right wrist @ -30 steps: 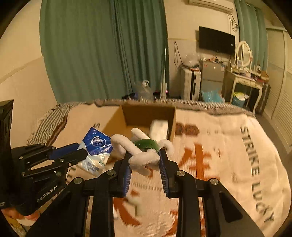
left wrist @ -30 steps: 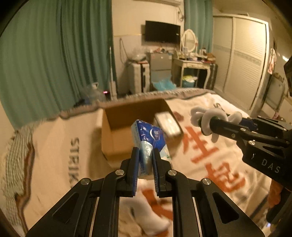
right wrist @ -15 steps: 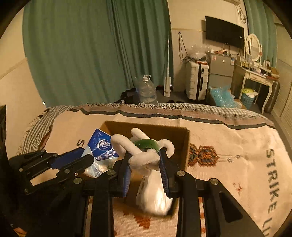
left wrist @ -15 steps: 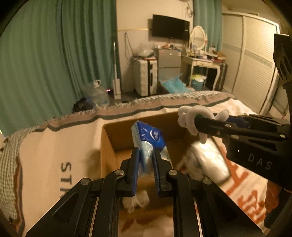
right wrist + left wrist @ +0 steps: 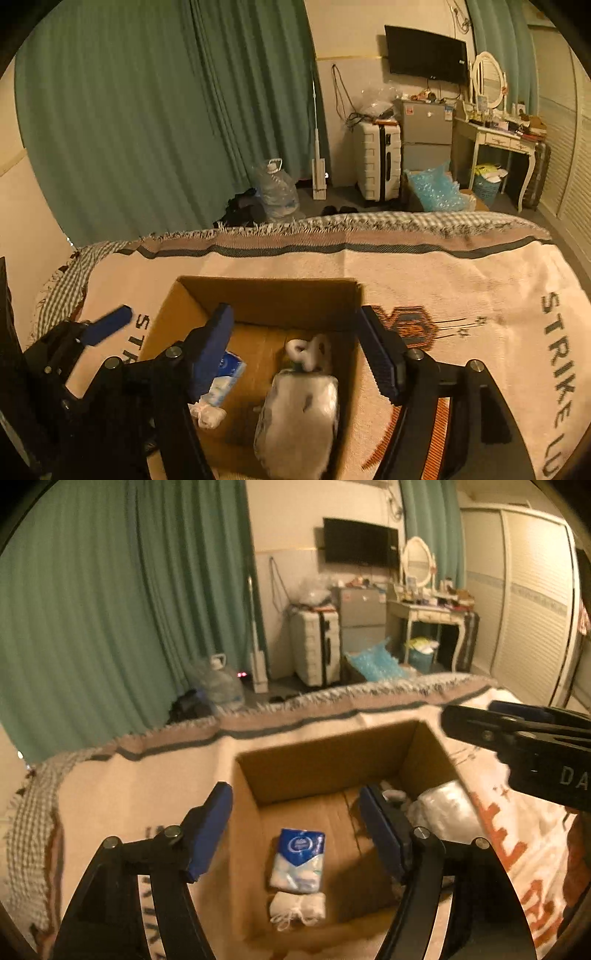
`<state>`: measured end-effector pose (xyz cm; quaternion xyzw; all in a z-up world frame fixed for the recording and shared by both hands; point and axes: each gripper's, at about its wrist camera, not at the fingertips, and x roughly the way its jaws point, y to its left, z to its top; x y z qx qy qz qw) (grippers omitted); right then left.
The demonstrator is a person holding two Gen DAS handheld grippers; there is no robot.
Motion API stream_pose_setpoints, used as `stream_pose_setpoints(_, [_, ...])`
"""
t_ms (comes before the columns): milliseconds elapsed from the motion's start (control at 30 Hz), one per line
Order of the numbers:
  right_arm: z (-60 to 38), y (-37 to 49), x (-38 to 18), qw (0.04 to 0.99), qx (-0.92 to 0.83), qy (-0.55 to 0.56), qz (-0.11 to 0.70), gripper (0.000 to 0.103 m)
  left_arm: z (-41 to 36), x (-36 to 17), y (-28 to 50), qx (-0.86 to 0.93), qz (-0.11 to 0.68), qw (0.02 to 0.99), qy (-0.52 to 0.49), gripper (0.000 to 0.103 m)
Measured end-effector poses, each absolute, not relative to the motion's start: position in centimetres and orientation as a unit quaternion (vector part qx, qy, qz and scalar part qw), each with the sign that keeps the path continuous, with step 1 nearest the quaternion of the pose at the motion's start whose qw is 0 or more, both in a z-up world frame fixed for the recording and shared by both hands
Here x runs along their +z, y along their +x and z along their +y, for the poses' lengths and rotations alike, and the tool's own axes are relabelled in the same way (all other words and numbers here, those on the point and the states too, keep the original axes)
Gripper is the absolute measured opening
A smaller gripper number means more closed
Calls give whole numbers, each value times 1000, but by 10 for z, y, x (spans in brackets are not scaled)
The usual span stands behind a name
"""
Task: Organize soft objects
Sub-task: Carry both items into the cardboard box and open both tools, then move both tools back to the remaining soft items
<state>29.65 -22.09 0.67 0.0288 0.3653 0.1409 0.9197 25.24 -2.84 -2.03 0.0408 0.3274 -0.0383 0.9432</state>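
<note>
— Both tools have let go, did you catch that? A second ago the left tool (image 5: 295, 827) was pinching the blue-and-white plastic tissue pack (image 5: 298, 858), and the right tool (image 5: 295, 350) had the fluffy white looped toy with the green middle (image 5: 306, 350).

— And now?

— Each one hangs over the open brown cardboard box (image 5: 321, 771) with its jaws spread wide and nothing between them. The tissue pack lies flat on the box floor, near the front. Just in front of it, touching or nearly so, sits a small white cloth bundle (image 5: 297, 906).

— The toy?

— Toward the box's back right corner, against a big clear-wrapped white bundle (image 5: 299, 413) that fills the right side of the box.

— So four soft things inside.

— That I can count, yes. The box stands on the cream woven blanket with orange and dark lettering (image 5: 480, 288), spread over the bed.

— Anything left out?

— No loose soft thing shows on the blanket around the box, though the near side is hidden behind the tools. I'd guess the sorting is nearly finished, or they go looking for more.
</note>
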Motion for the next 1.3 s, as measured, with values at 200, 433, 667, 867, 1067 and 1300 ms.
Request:
stream_pose_setpoints(200, [-236,240,78,937,125,18,327,73,-17,61,193,-35,280,959,20,82])
stream_pose_setpoints(433, [-238,144,154,950,129,12,284,93,-4,125,111,-38,235,970,42,89])
stream_pose_setpoints(667, [-214,74,154,945,143,-14,293,99,27,109,49,-34,242,969,37,89])
stream_pose_setpoints(867, [-191,51,89,926,156,1,343,99,42,43,37,-11,295,955,22,89])
stream_pose_setpoints(1067, [-157,56,4,897,184,-19,400,99,61,-40,56,38,362,931,-24,89])
stream_pose_setpoints(1300, [-121,75,-86,856,200,-37,475,89,80,-92,71,64,406,910,-52,89])
